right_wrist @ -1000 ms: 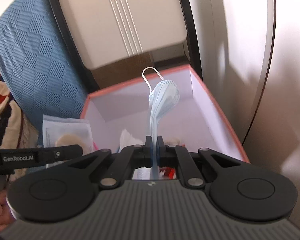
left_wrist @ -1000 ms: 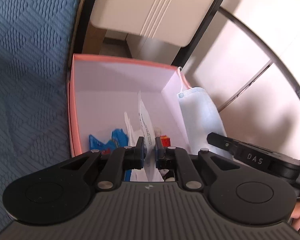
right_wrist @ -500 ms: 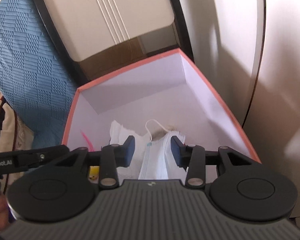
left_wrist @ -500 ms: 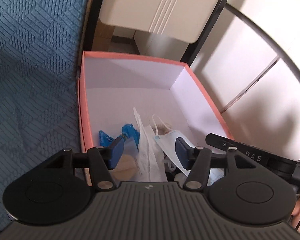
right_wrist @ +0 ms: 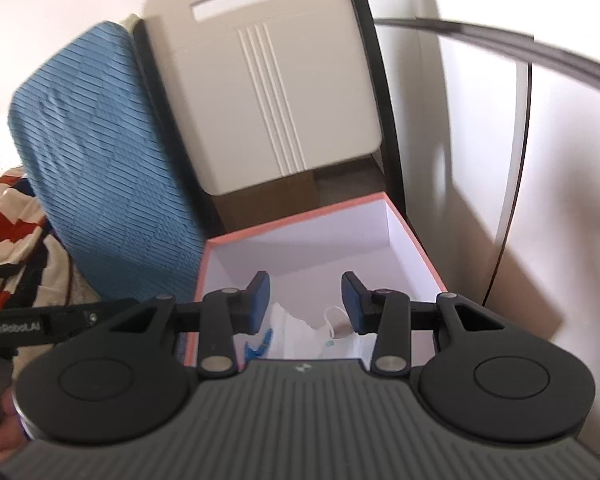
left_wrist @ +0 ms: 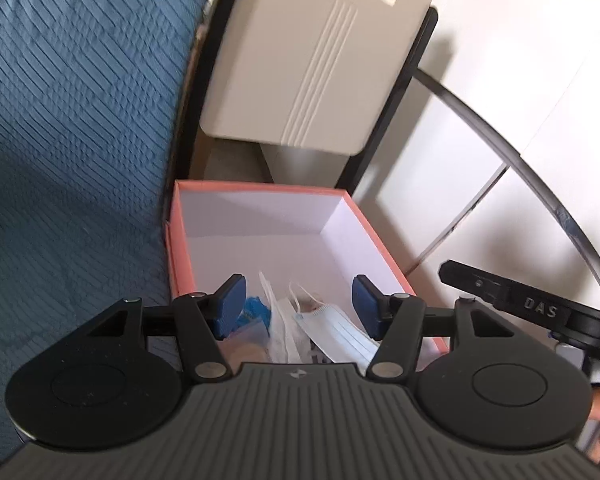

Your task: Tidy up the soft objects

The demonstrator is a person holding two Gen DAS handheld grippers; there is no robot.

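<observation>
Left gripper (left_wrist: 299, 307): jaws standing open, empty, having just been opening to drop items.
Right gripper (right_wrist: 305, 303): likewise open, empty.
Pale blue pleated face mask (left_wrist: 337, 333): lying below jaws inside pink-rimmed white cardboard box (left_wrist: 260, 189).

Both wrist views look steeply down, close above one pink box (left_wrist: 374, 232)
</observation>
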